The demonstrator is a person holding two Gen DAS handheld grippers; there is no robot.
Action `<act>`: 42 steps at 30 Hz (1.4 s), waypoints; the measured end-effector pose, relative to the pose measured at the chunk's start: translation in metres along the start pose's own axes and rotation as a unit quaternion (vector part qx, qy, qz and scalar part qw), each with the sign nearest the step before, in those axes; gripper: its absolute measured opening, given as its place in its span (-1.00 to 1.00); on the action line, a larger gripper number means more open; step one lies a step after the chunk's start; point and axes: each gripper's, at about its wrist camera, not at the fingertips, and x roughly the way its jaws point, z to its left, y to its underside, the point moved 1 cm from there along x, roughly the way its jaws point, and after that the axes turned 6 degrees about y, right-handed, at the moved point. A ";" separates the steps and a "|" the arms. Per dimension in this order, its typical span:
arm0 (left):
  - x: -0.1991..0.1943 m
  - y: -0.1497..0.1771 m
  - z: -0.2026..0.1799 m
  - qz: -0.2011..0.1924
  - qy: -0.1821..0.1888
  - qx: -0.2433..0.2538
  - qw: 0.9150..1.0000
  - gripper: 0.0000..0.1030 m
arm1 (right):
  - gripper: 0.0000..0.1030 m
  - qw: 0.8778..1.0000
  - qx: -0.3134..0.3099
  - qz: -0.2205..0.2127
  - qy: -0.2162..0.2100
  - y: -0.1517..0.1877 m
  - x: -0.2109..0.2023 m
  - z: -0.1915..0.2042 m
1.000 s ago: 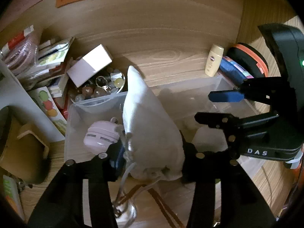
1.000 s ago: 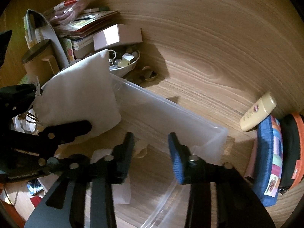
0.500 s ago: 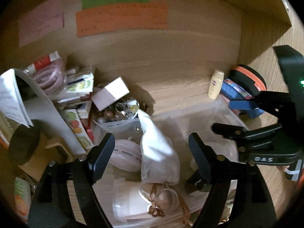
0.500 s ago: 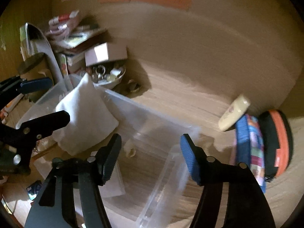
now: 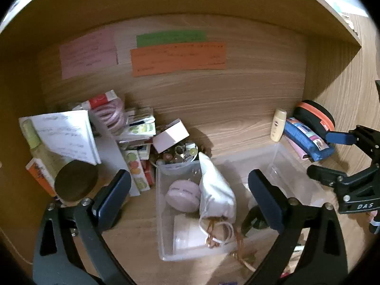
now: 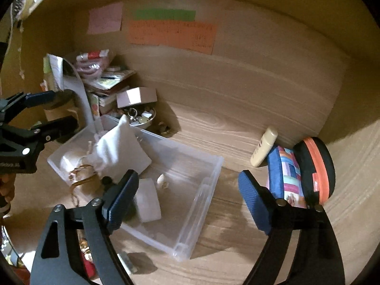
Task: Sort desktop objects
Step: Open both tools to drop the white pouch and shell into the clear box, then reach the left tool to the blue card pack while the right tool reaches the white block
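Left wrist view: left gripper (image 5: 187, 194), jaws opening and empty, has let go of the white pouch (image 5: 216, 190), now lying in the clear bin (image 5: 163, 216) beside a pink case (image 5: 182, 196). Right gripper (image 6: 187, 190) also opening, empty. Pouch sorted; bottle (image 6: 263, 149) beyond bin remains.

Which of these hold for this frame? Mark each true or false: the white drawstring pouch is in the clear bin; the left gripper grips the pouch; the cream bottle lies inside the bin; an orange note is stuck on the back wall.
1. The white drawstring pouch is in the clear bin. True.
2. The left gripper grips the pouch. False: its jaws are opening, clear of the pouch.
3. The cream bottle lies inside the bin. False: it stands on the desk behind the bin, beside the blue pouch.
4. An orange note is stuck on the back wall. True.
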 end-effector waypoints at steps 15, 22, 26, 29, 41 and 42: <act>-0.043 0.038 -0.007 0.017 -0.031 0.014 0.999 0.97 | 0.66 0.999 0.025 -0.008 -0.030 0.038 -0.040 0.002; -0.040 0.070 -0.009 0.057 -0.037 0.026 0.997 0.97 | 0.66 0.998 0.032 0.011 -0.051 0.062 -0.037 0.009; -0.033 0.094 -0.008 0.093 -0.023 0.030 0.995 0.97 | 0.66 0.997 0.031 0.023 -0.061 0.075 -0.032 0.014; -0.026 0.113 -0.010 0.118 -0.020 0.039 0.992 0.97 | 0.66 0.997 0.030 0.035 -0.065 0.083 -0.025 0.018; -0.006 0.143 -0.025 0.166 0.012 0.065 0.984 0.97 | 0.66 0.994 0.030 0.077 -0.075 0.101 0.000 0.022; -0.005 0.144 -0.027 0.169 0.014 0.067 0.983 0.97 | 0.66 0.994 0.029 0.079 -0.076 0.102 0.002 0.023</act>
